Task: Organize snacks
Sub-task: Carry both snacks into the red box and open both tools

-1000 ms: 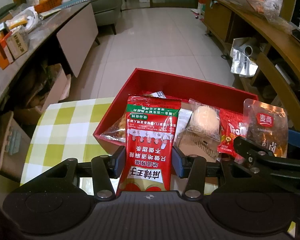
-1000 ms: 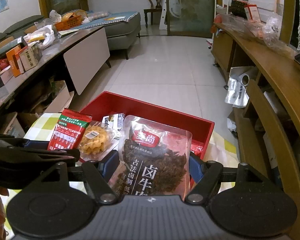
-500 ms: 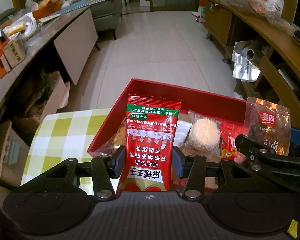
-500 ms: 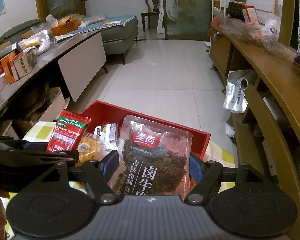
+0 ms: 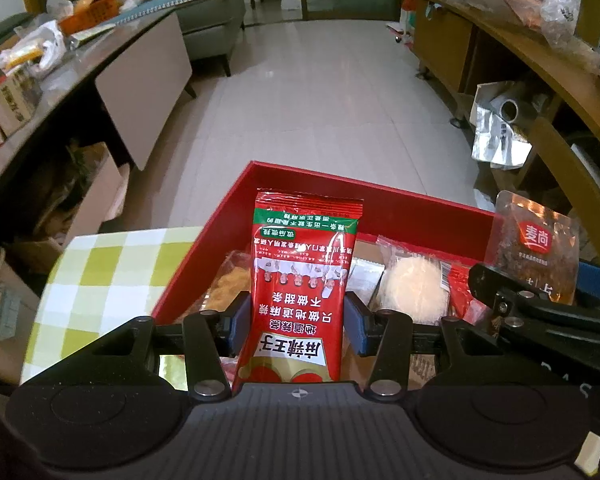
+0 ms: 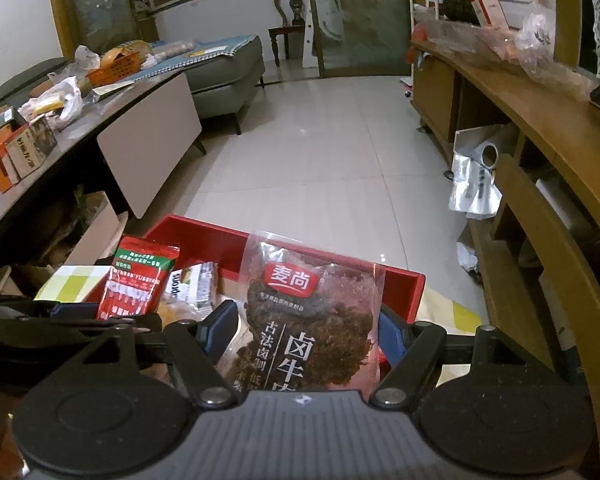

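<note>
Nearest the lenses: left gripper (image 5: 296, 322) clamped on a red snack sachet (image 5: 300, 296), held upright; right gripper (image 6: 306, 334) clamped on a clear pouch of dark braised beef (image 6: 312, 316), also upright. Beneath both: red tray (image 5: 380, 204) holding a round pale pastry packet (image 5: 414, 292) and other snacks. Under the tray: green-checked tablecloth (image 5: 100, 272). Beyond: tiled floor (image 5: 320, 100).
</note>
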### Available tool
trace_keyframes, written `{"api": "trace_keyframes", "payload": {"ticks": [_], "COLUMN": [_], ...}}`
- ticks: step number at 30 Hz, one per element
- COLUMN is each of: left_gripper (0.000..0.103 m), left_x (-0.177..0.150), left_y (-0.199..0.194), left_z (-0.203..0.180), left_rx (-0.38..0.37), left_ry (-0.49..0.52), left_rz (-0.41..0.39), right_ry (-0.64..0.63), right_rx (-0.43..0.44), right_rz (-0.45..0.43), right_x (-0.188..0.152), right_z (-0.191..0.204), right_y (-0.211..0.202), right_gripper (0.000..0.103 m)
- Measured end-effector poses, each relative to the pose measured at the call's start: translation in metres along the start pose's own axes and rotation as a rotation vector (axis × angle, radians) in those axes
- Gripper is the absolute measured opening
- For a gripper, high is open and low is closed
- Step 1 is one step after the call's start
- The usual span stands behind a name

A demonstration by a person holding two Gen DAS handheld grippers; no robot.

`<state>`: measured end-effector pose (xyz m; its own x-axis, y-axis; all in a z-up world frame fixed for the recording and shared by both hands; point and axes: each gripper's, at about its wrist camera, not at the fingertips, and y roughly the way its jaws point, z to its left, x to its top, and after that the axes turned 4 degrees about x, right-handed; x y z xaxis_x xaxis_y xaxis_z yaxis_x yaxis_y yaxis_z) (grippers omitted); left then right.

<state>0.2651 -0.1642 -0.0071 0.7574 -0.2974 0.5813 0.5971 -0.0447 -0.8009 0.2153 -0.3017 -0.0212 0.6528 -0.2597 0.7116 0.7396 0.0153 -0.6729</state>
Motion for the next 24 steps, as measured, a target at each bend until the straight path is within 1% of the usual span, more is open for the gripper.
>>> {"api": "trace_keyframes", "payload": {"ticks": [3, 9, 12, 16, 18, 24], "left_gripper": [0.056, 0.057, 0.061, 0.067, 0.073, 0.077], "left_x": [0.0, 0.0, -0.001, -0.002, -0.002, -0.001], "left_y": [0.01, 0.026, 0.028, 0.033, 0.033, 0.027], "left_z": [-0.001, -0.003, -0.005, -0.003, -0.003, -0.002], "left_rx": [-0.003, 0.022, 0.043, 0.049, 0.066, 0.083], "left_ry": [-0.013, 0.001, 0.014, 0.012, 0.016, 0.016], "left_rz": [0.007, 0.003, -0.008, 0.001, -0.004, -0.023], "right_ry": [0.007, 0.016, 0.019, 0.018, 0.018, 0.015], "right_rx": [0.002, -0.004, -0.018, -0.028, -0.037, -0.035], "right_rz": [0.01, 0.018, 0.027, 0.023, 0.016, 0.008], "right_x": [-0.001, -0.003, -0.004, -0.005, -0.005, -0.006], "right_z": [-0.001, -0.004, -0.004, -0.006, -0.008, -0.007], "right_y": [0.011, 0.027, 0.032, 0.035, 0.035, 0.034], "right_gripper": [0.081, 0.082, 0.087, 0.093, 0.095, 0.098]}}
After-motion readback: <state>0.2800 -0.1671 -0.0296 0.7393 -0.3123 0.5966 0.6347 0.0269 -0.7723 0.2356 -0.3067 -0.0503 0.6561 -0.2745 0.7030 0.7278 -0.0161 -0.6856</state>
